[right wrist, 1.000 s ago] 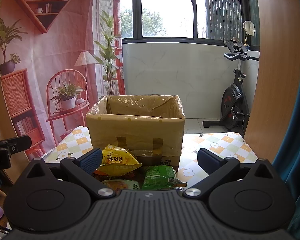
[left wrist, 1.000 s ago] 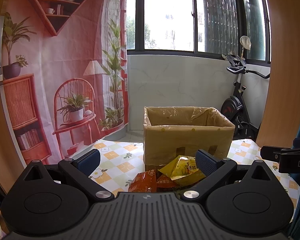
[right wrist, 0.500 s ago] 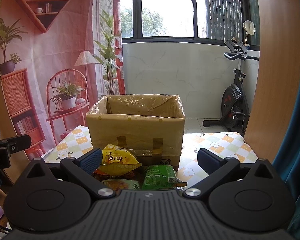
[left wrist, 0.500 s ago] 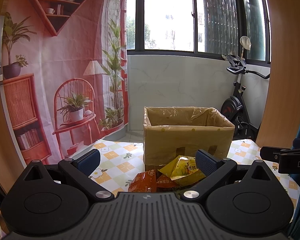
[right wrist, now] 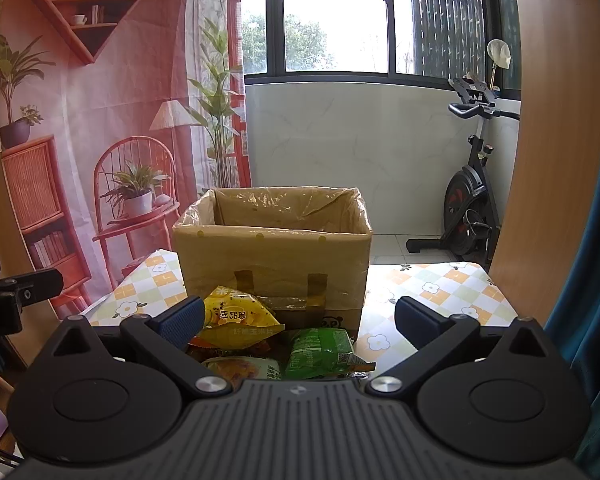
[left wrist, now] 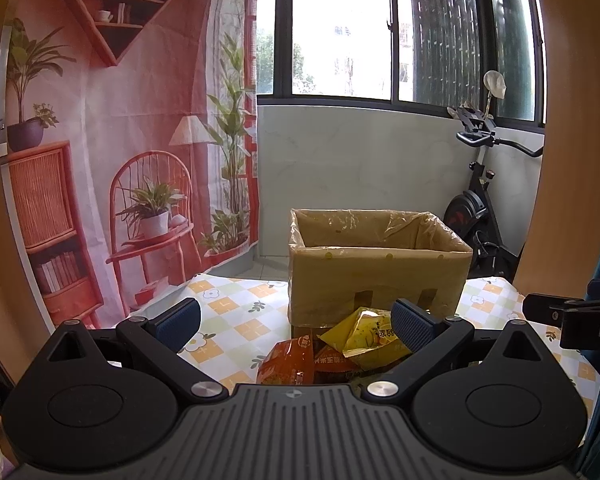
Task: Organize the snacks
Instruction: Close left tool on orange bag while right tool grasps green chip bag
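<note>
Your left tongs point(left wrist: 294, 322) and right tongs point(right wrist: 298, 320) both gape, empty. One plastic-lined cardboard box point(right wrist: 274, 254) upright; four snack packets counted, yellow packet point(right wrist: 236, 316) lying crosswise.

Daylit windows point(left wrist: 340, 28) top a white marble-look wall point(right wrist: 348, 136), beside a pink printed backdrop point(left wrist: 140, 120) and exercise bike point(right wrist: 468, 208).

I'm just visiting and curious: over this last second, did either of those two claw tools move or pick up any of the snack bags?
Nothing visibly changed. The left gripper and right gripper are both open and empty, as before, and the yellow packet, green packet and orange packet lie where they were in front of the cardboard box.
</note>
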The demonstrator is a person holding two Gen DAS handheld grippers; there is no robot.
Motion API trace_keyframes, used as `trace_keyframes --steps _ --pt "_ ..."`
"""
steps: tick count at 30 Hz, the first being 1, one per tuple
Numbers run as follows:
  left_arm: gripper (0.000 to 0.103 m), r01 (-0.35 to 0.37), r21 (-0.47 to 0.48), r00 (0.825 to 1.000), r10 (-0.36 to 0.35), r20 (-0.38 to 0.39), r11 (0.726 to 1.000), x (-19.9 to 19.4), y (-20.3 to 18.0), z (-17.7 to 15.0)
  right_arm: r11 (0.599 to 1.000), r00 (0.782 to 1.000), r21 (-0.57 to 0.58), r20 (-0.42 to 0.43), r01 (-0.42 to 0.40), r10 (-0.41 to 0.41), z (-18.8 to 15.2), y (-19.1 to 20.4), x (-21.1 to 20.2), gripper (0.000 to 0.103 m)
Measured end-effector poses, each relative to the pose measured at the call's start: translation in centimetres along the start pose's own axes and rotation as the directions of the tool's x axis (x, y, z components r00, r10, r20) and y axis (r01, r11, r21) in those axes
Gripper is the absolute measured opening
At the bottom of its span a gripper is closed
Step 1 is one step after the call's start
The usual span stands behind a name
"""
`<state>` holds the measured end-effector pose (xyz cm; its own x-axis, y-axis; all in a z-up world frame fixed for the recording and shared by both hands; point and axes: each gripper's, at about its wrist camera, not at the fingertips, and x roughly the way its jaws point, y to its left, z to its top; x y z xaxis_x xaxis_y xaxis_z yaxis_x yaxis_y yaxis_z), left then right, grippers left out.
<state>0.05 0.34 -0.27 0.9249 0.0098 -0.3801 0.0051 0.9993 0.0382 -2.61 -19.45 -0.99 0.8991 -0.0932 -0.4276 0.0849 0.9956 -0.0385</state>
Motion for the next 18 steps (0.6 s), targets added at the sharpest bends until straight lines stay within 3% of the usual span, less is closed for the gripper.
trace_keyframes --steps 8,13,18 --pt "0.103 0.002 -0.007 1.0 -0.002 0.005 1.0 0.1 0.2 0.3 1.0 1.0 0.013 -0.005 -0.013 0.013 -0.2 -0.2 0.5 0.103" --pt "0.103 -0.062 0.027 0.998 0.062 0.003 0.998 1.9 0.9 0.0 1.0 1.0 0.008 0.013 -0.013 0.012 -0.1 -1.0 1.2 0.103" --pt "0.102 -0.094 -0.007 0.995 0.094 -0.029 0.996 4.3 2.8 -0.1 1.0 0.999 -0.005 0.049 0.008 -0.008 0.0 -2.1 2.8 0.103"
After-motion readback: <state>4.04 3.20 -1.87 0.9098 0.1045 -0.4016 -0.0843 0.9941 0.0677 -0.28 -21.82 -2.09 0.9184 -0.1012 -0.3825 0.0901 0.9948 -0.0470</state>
